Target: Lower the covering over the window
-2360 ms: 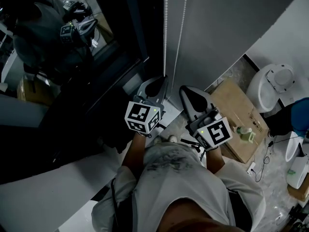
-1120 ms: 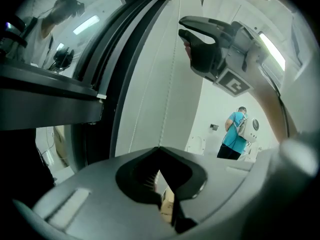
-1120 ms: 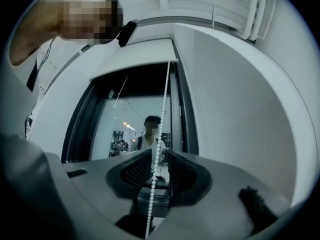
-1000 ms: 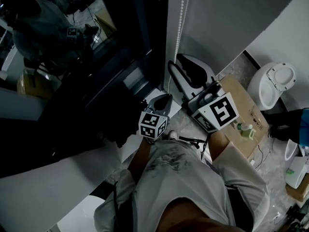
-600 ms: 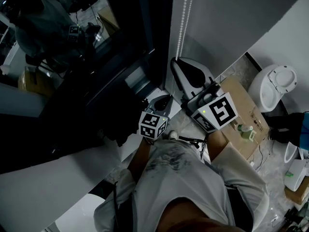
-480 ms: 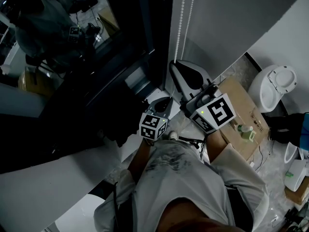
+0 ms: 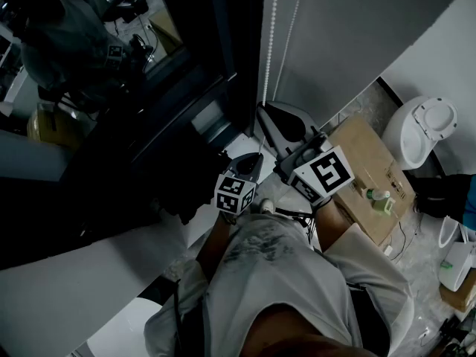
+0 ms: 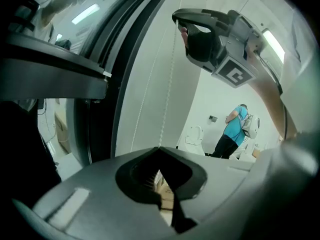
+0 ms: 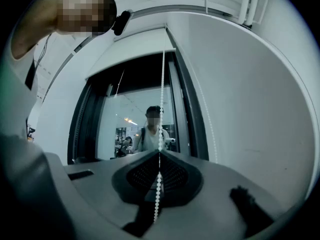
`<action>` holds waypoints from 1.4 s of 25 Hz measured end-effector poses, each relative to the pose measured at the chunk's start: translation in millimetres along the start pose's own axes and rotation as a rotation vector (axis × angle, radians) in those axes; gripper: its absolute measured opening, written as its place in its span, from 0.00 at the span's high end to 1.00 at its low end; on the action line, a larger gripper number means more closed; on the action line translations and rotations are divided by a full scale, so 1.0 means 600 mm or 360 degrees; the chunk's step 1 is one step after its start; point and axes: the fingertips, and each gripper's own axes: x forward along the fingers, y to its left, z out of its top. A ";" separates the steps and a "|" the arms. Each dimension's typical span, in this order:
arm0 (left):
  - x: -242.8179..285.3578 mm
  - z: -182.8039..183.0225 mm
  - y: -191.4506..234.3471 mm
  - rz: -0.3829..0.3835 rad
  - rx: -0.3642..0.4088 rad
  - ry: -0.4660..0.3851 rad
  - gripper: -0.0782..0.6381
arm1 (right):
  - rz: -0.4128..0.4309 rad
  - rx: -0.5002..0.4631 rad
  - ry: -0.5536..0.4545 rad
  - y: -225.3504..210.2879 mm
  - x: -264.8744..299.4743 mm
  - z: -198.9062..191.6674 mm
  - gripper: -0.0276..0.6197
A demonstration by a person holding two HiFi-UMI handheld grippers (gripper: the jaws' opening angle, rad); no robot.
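The head view looks steeply down over the left claw (image 7: 258, 158) and right claw (image 7: 262, 111), while each claw view looks closely along its own jaws, all sharing the bead cord (image 7: 268, 36).

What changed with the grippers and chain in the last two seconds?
The left gripper drew down, shut on the bead chain; the right gripper rose, closed on the chain higher up and has begun pulling down. The cardboard box stayed put.
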 end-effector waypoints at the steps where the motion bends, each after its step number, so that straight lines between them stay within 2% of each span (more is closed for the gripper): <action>1: 0.001 -0.006 0.001 0.0001 -0.0005 0.0013 0.88 | -0.0001 0.0005 0.0007 0.001 0.000 -0.005 0.93; 10: 0.010 -0.062 0.014 -0.0005 -0.0068 0.0126 0.88 | -0.0026 0.0029 0.0165 -0.005 -0.010 -0.078 0.93; 15: 0.011 -0.089 0.017 -0.0008 -0.0093 0.0195 0.88 | -0.0041 0.0065 0.0186 -0.009 -0.014 -0.105 0.93; 18: 0.002 -0.086 0.017 -0.0014 -0.0075 0.0197 0.88 | -0.0046 0.0079 0.0184 -0.011 -0.016 -0.109 0.93; 20: -0.012 -0.069 0.013 -0.0039 -0.0069 0.0160 0.84 | -0.0048 0.0076 0.0180 -0.012 -0.017 -0.109 0.93; 23: -0.046 -0.023 0.004 -0.0085 -0.0057 0.0058 0.73 | -0.0052 0.0072 0.0183 -0.013 -0.018 -0.111 0.93; 26: -0.087 0.052 0.003 -0.0085 -0.0022 -0.0109 0.70 | -0.0053 0.0076 0.0184 -0.011 -0.017 -0.112 0.93; 32: -0.168 0.294 0.013 -0.0057 0.0138 -0.0629 0.70 | -0.0026 0.0080 0.0184 -0.002 -0.021 -0.116 0.93; 35: -0.188 0.403 -0.003 -0.0099 0.0243 -0.0792 0.70 | -0.0020 0.0074 0.0180 0.006 -0.020 -0.114 0.93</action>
